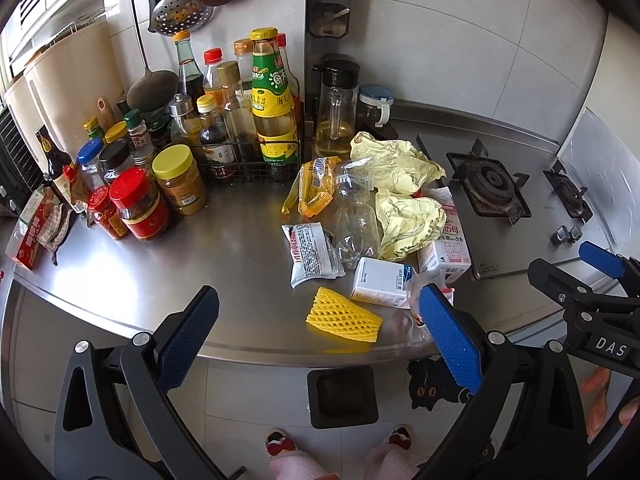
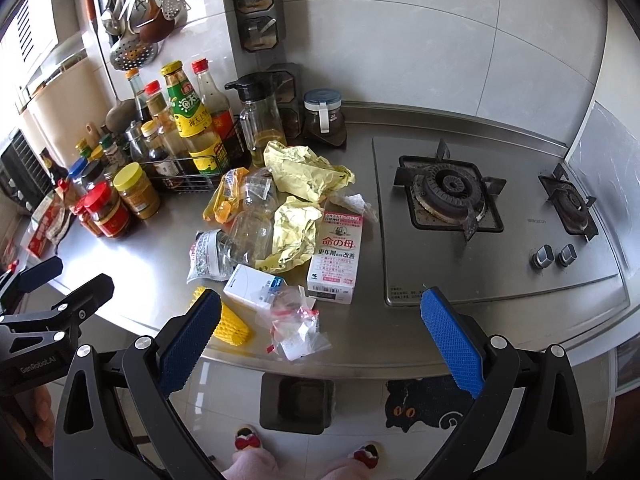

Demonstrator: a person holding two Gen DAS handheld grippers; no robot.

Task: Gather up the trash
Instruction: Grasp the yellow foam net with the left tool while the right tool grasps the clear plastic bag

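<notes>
Trash lies piled on the steel counter (image 1: 168, 276): a yellow foam net (image 1: 344, 316), a small white box (image 1: 380, 282), a pink-and-white box (image 2: 336, 258), a crushed clear bottle (image 1: 356, 216), two crumpled yellow papers (image 1: 408, 222), a silver wrapper (image 1: 312, 254), an orange wrapper (image 1: 314, 186) and a clear plastic bag (image 2: 294, 322). My left gripper (image 1: 320, 336) is open and empty above the counter's front edge, over the foam net. My right gripper (image 2: 320, 334) is open and empty, over the plastic bag. A black bin (image 2: 296, 402) stands on the floor below.
Sauce bottles and jars (image 1: 272, 96) crowd the counter's back left. A gas hob (image 2: 452, 196) with two burners is at the right. Utensils (image 1: 180, 12) hang on the wall. The person's slippered feet (image 1: 280, 444) and a cat mat (image 2: 424, 406) are on the floor.
</notes>
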